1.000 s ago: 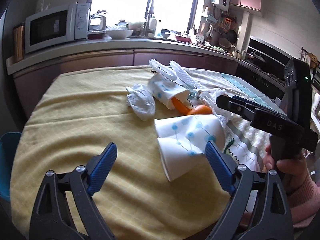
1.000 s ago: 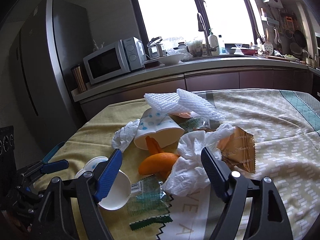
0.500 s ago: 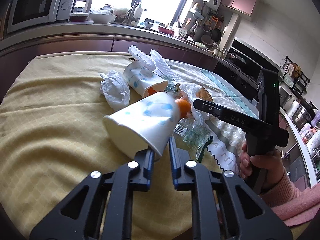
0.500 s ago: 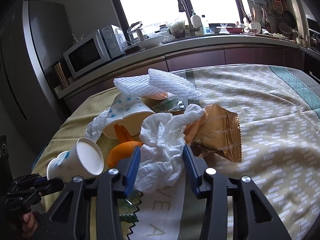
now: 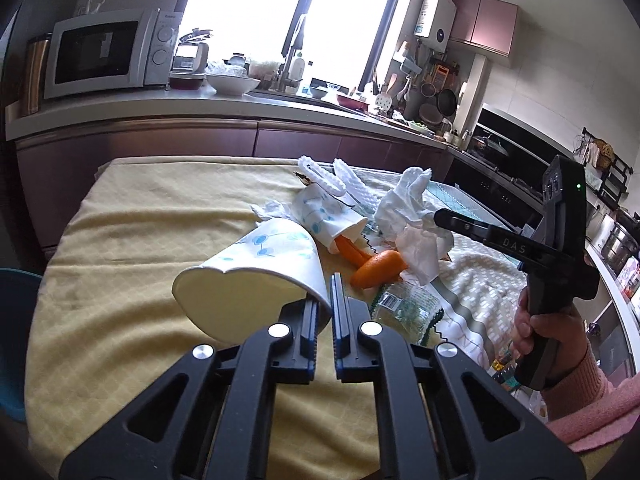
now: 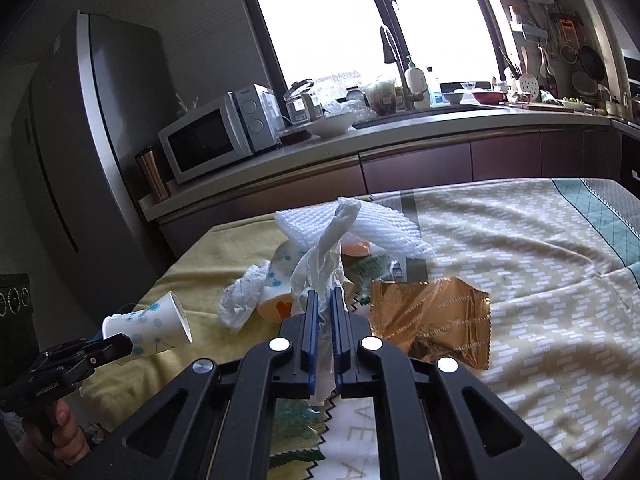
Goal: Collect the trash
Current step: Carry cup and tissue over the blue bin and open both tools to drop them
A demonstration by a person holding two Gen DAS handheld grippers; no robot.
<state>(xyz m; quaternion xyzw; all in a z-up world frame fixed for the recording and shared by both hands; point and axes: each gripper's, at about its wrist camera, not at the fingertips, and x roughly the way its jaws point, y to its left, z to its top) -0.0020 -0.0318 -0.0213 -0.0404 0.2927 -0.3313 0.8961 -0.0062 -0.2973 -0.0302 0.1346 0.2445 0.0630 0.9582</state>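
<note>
Between left gripper [image 5: 325, 300] pads: paper cup [image 5: 256, 280] rim pinched, cup lying sideways, mouth leftward. Right gripper [image 6: 325, 312] clamped on crumpled tissue [image 6: 324, 256] (both just closed, clear of table).

A second cup [image 5: 328, 216] is lying on the tablecloth [image 5: 120, 240], orange peel [image 5: 376, 268] just before its mouth, foam netting [image 5: 340, 178] behind it, a foil wrapper [image 6: 432, 320] lying right.

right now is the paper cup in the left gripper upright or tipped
Tipped: the paper cup lies sideways off the table, its rim pinched in the left gripper.
</note>
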